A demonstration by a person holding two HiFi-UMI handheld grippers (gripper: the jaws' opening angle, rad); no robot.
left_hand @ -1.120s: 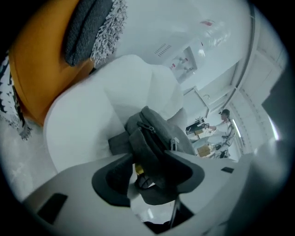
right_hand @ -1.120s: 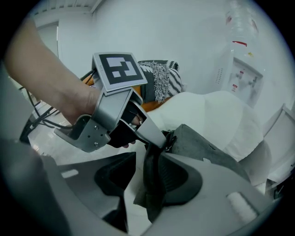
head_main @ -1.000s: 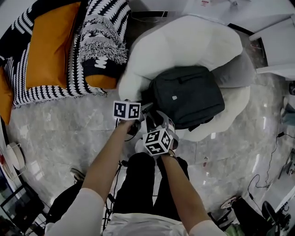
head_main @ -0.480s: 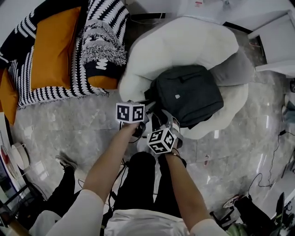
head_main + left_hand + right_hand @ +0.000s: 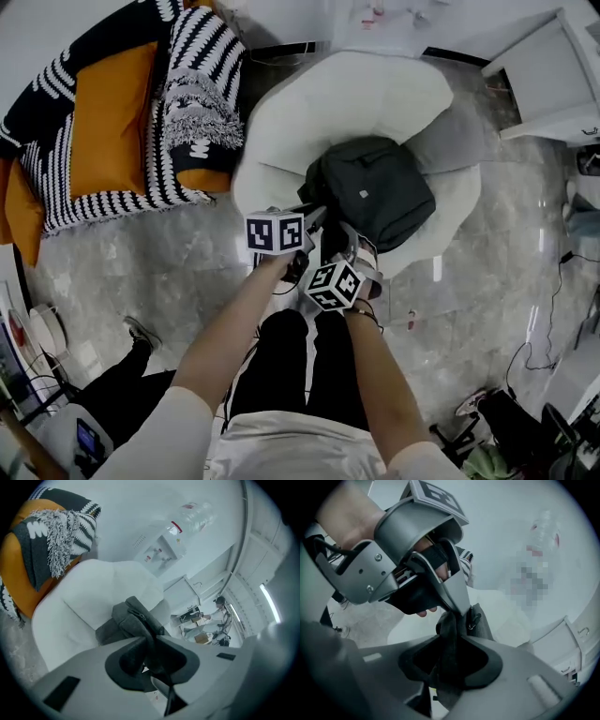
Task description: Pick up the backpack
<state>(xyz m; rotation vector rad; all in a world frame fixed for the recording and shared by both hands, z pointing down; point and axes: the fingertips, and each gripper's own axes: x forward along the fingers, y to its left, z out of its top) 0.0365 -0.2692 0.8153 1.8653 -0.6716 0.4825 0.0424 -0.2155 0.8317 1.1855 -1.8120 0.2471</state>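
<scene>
The dark grey backpack (image 5: 375, 187) lies on the seat of a white armchair (image 5: 337, 103), its near edge bunched and pulled up. My left gripper (image 5: 312, 220) is shut on a backpack strap at that edge; in the left gripper view the strap (image 5: 149, 634) runs between the tips of my left gripper (image 5: 151, 638), and the bag (image 5: 124, 620) hangs beyond. My right gripper (image 5: 336, 242) sits just beside it. Its jaws have just been closing, and a thick fold of backpack fabric (image 5: 451, 658) fills the gap at the tips of my right gripper (image 5: 454, 637), pinched on both sides. The left gripper (image 5: 459, 609) holds the same fabric above.
A black-and-white striped blanket over orange cushions (image 5: 141, 112) lies left of the armchair. A water dispenser (image 5: 161, 550) stands behind it, and a white cabinet (image 5: 553, 75) is at the upper right. Cables (image 5: 553, 309) trail over the marble floor. A person (image 5: 220, 616) stands far off.
Both grippers have risen at the backpack's near edge. The bag, flat on the seat before, is bunched and drawn up toward them.
</scene>
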